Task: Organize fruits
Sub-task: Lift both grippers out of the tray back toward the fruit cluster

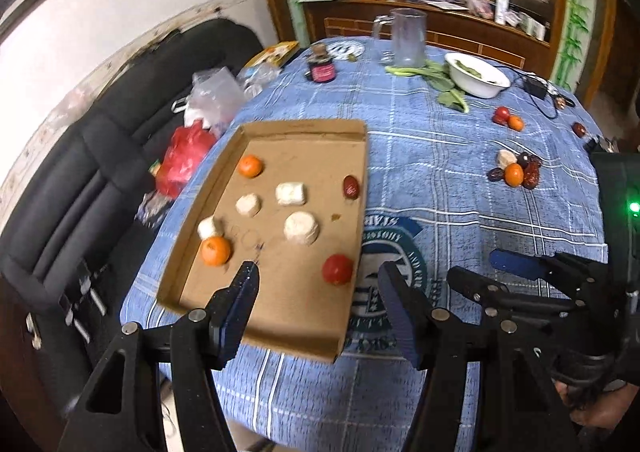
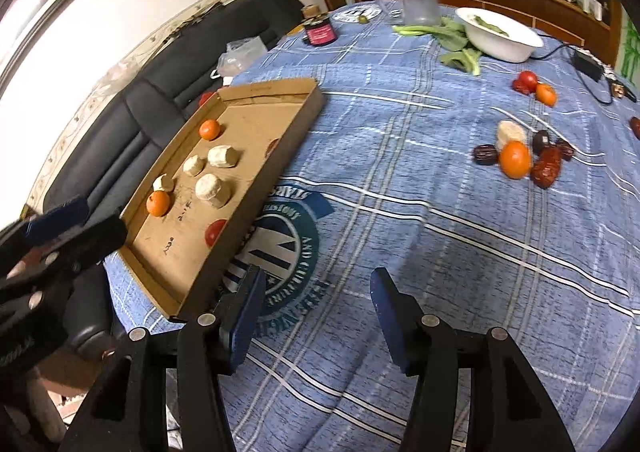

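A shallow cardboard tray (image 1: 280, 316) lies on the left of the blue checked tablecloth, also in the right wrist view (image 2: 276, 159). It holds two oranges (image 1: 216, 250), several white chunks (image 1: 301, 228), a tomato (image 1: 337, 269) and a red date (image 1: 350, 186). Loose fruit lies at the right: an orange (image 2: 515, 159), dates (image 2: 546, 171), a white chunk (image 2: 510, 133), further back a tomato (image 2: 525, 81) with an orange (image 2: 546, 94). My left gripper (image 1: 318, 280) is open and empty over the tray's near end. My right gripper (image 2: 316, 286) is open and empty above the cloth; it also shows in the left wrist view (image 1: 476, 272).
At the back stand a clear pitcher (image 1: 407, 37), a white bowl (image 1: 476, 74) with greens, leafy greens (image 1: 436, 77), a dark jar (image 1: 321, 67) and a black adapter with cable (image 1: 536, 87). A black sofa (image 1: 120, 155) with bags runs along the left table edge.
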A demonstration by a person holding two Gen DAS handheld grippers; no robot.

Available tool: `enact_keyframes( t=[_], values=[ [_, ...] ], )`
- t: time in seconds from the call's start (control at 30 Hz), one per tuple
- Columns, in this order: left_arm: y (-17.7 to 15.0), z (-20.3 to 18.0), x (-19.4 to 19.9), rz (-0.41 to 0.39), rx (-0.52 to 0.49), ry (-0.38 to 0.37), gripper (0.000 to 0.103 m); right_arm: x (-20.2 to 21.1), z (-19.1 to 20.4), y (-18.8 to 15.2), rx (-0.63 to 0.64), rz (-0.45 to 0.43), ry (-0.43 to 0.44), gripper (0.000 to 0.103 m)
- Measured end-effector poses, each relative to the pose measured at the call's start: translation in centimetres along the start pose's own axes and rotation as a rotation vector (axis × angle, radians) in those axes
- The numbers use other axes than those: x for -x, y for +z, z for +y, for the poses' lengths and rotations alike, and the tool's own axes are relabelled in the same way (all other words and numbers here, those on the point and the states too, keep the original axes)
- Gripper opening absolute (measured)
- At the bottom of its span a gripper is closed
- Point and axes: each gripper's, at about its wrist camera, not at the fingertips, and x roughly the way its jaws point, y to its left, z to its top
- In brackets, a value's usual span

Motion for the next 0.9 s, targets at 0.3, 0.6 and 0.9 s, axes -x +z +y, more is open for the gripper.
enact_keyframes(
  t=[0.3, 0.6, 0.9],
  values=[
    [0.5, 0.7, -0.2, 0.028, 0.057, -0.018, 0.061, -1.3, 0.1, -0.1, 0.003, 0.029, 0.03, 0.059],
    [2.0, -3.8, -3.1, 0.047, 0.009, -0.196, 0.061, 2.1, -6.9, -0.1, -0.141, -0.045, -0.107, 0.059],
    [2.5, -8.9, -7.7, 0.129, -0.031, -0.343, 0.061, 5.0, -17.0, 0.0, -0.296, -0.085, -0.276, 0.058]
  ],
)
